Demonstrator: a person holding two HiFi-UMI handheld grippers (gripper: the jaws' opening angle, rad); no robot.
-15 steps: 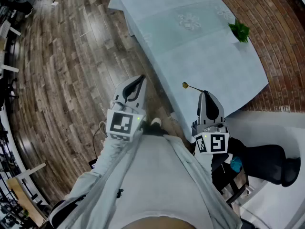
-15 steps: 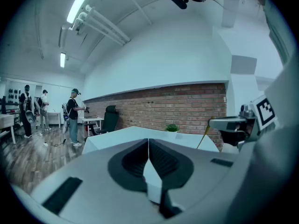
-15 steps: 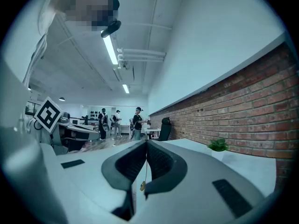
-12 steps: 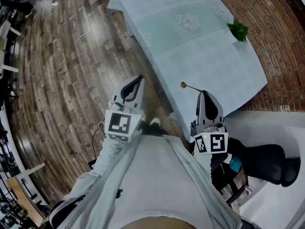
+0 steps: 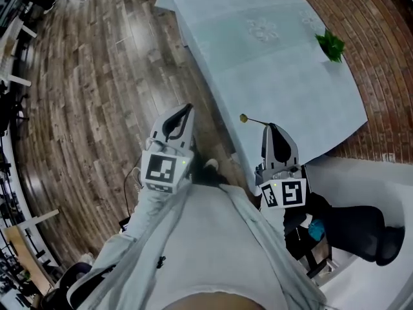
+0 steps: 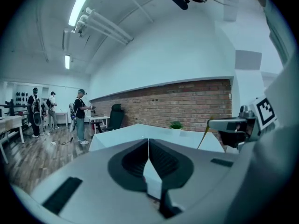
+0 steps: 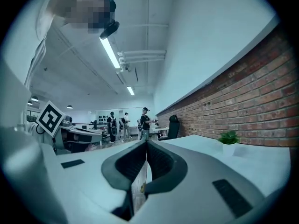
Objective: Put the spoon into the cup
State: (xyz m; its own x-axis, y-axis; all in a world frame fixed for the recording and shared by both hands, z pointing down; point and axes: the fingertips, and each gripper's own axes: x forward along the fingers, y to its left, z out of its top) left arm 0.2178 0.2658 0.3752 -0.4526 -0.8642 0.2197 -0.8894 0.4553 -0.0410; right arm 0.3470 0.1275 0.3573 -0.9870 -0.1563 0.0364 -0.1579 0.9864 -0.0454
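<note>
Gold-toned spoon [image 5: 244, 117] is pinched in right gripper [image 5: 271, 127], bowl end sticking out above near-left edge of pale-clothed counter [image 5: 277, 63]. Left gripper [image 5: 188, 108] has jaws pressed together w/ nothing btwn them, over wood floor [image 5: 97, 95] left of counter. Small potted plant [image 5: 330, 44] sits at counter's far right.
</note>
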